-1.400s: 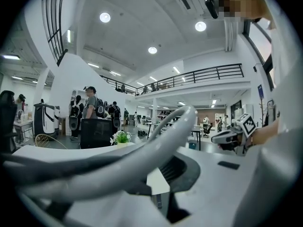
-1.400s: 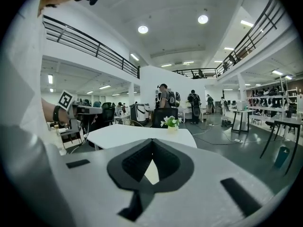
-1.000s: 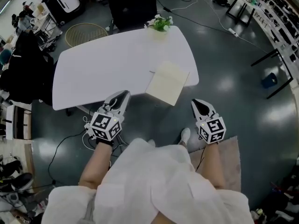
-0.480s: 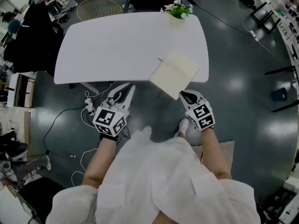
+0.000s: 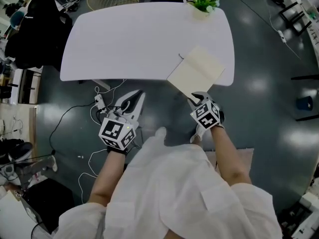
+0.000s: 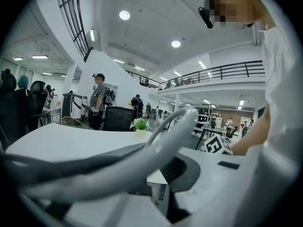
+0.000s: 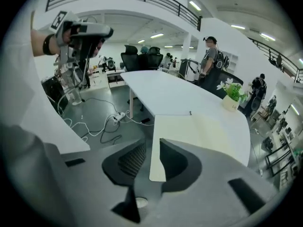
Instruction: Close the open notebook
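Notebook closing looks to be at the grasp stage, judging by where the right-hand tool sits.

The white table (image 5: 139,39) carries the open notebook (image 5: 197,73) at its near right edge. The pages lie flat and the near corner juts out past the table edge.

The left gripper (image 5: 135,96) hangs below the table's near edge, well apart from the book. Its jaws are drawn together to a point, with nothing between them.

The right gripper (image 5: 195,97) is at the overhanging corner. Its jaws have just been opening and now stand apart, straddling that corner. The right gripper view shows the cream leaf running between them, with the pads not yet pressing on it.

The next move likely calls for pinching that near leaf, then swinging it up and over the spine onto the far half. The grip should stay light, so the book does not slide off the edge.

A small potted plant (image 5: 202,4) stands at the table's far corner.

No brand or label can be read. The pages look blank, and each marker cube (image 5: 205,116) bears only black-and-white square patterns.
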Demonstrator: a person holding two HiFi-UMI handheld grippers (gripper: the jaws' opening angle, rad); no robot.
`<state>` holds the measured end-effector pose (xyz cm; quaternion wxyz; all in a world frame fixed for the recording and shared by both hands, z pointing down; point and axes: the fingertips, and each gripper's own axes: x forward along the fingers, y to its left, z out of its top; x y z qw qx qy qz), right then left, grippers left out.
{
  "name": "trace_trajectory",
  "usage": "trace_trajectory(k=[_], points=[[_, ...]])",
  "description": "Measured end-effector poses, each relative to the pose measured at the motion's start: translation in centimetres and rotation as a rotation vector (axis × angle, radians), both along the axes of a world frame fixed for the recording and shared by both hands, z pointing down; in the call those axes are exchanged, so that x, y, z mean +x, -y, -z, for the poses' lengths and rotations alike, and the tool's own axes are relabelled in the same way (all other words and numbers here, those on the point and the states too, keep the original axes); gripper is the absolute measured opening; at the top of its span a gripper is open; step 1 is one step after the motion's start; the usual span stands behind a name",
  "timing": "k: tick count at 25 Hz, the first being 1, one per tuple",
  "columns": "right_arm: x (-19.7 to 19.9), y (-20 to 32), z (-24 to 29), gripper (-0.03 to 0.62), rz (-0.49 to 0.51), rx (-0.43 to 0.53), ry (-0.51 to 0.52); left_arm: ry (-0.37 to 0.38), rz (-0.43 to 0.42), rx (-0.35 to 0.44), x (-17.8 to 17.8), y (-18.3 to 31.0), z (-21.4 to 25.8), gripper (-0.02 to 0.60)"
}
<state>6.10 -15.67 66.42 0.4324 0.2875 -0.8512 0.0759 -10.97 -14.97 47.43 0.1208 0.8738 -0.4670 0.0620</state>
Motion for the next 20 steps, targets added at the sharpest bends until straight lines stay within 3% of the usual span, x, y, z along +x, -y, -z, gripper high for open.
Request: trace_trajectory(k=[7,11,15,20], points=[[-0.5,0.7,-4.4,0.128,0.077,-0.015,-0.216,0.02,-0.006,-0.022,-1.5,-0.2,-1.2,0.015],[-0.2,1.2,-6.3,0.189,0.124,0.008,-0.339,0.031,0.001,-0.029,-2.4,-0.4,-1.5,0.015],[0.2,1.6,-7.8,0.239,0.14,0.024,-0.431,0.039,0.006,-0.036,-2.9,-0.6,-1.7,0.015],[0.6,2.0,-9.2,0.258,0.149,0.045,-0.517,0.044,0.009,-0.049,-3.3,-0.9,-1.8,0.015]])
